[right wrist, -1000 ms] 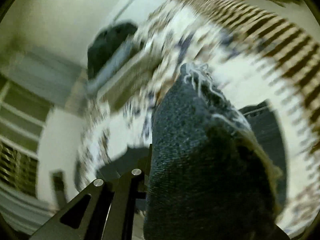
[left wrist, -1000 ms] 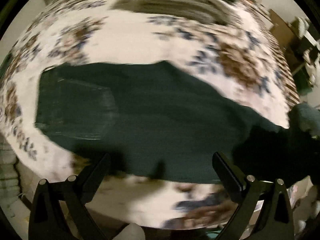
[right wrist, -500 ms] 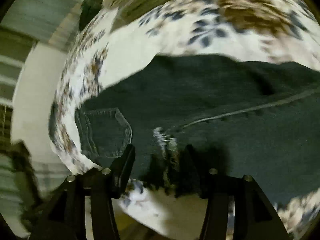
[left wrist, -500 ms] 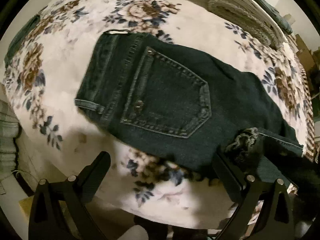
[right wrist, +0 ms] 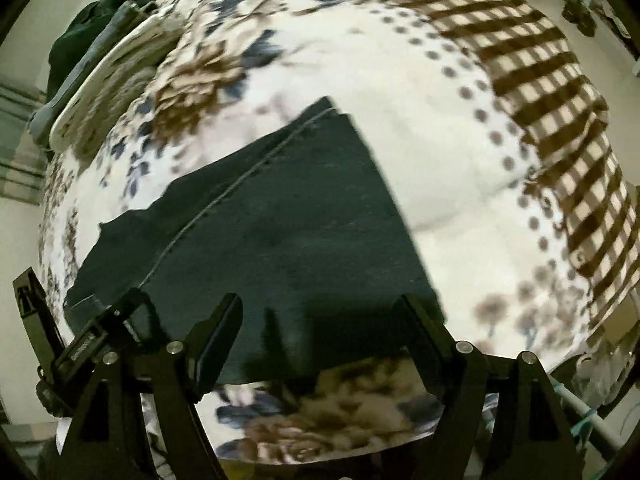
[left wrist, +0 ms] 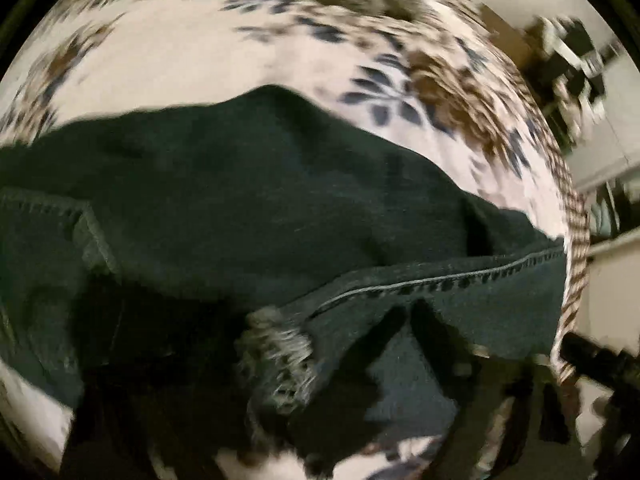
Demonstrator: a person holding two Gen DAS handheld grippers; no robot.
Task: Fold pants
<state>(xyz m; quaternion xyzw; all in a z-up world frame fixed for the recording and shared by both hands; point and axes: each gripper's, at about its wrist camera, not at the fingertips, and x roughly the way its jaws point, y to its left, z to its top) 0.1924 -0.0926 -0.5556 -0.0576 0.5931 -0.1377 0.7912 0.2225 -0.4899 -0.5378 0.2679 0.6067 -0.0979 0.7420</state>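
Note:
Dark denim pants (left wrist: 256, 208) lie on a floral blanket (left wrist: 200, 60). In the left wrist view a leg is folded back over the rest, with its frayed hem (left wrist: 280, 356) near the bottom middle. That view is blurred, and dark cloth hides my left gripper's fingers. In the right wrist view the pants (right wrist: 288, 220) lie flat with a side seam running up to a far corner. My right gripper (right wrist: 320, 340) is open and empty just above the pants' near edge. The left gripper's black frame (right wrist: 92, 340) shows at the lower left of that view.
A stack of folded clothes (right wrist: 96, 60) sits at the far left of the bed. A brown checked border (right wrist: 560, 120) runs along the blanket's right side. Room clutter (left wrist: 568, 52) stands beyond the bed at the upper right.
My right gripper has let go of the frayed leg end, opened wide and swung to the fold. The left wrist view has dropped close over the folded leg.

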